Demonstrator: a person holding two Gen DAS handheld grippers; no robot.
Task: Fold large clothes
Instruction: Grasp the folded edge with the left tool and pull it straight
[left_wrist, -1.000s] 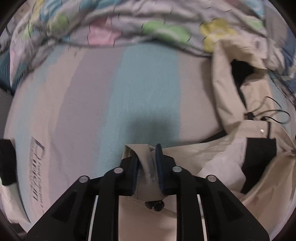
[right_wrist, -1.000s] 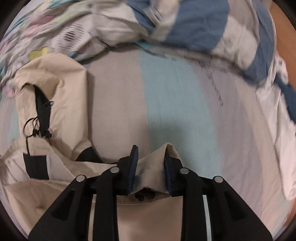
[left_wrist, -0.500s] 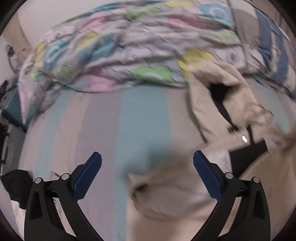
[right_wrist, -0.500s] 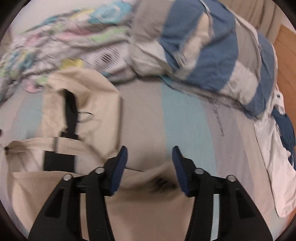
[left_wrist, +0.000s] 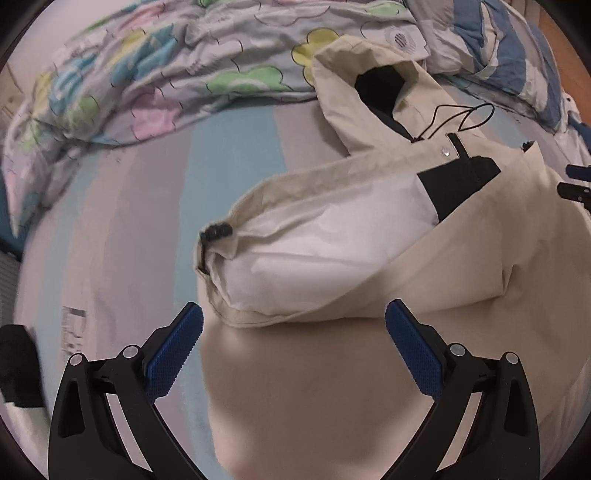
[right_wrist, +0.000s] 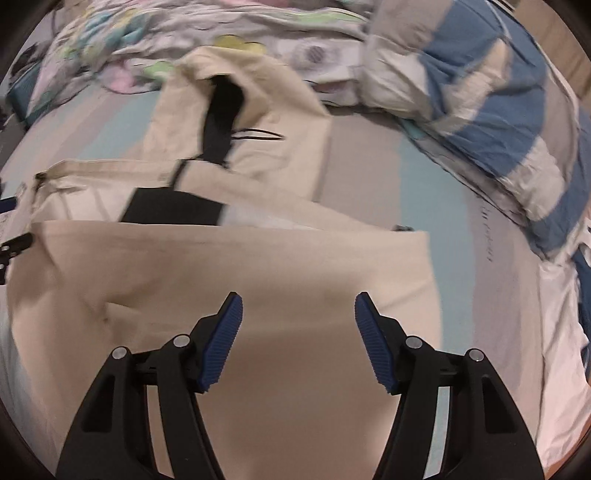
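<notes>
Left gripper (left_wrist: 293, 354) gapes empty; right gripper (right_wrist: 297, 341) is opening, empty too. Beyond, the folded jacket (left_wrist: 332, 236) lies on the bed (left_wrist: 147, 206). Its puffy sleeve may spring the fold open; hood (left_wrist: 369, 70) remains untucked.

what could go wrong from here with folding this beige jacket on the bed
The folded-up hem bulges unevenly near the left tool; it may slump open now that both tools have let go. The right tool, its jaws opening with nothing between them, hangs over the beige jacket. The hood's black drawcord lies loose and could snag a fingertip. The hood overlaps the floral duvet, so the next fold may drag bedding along.
</notes>
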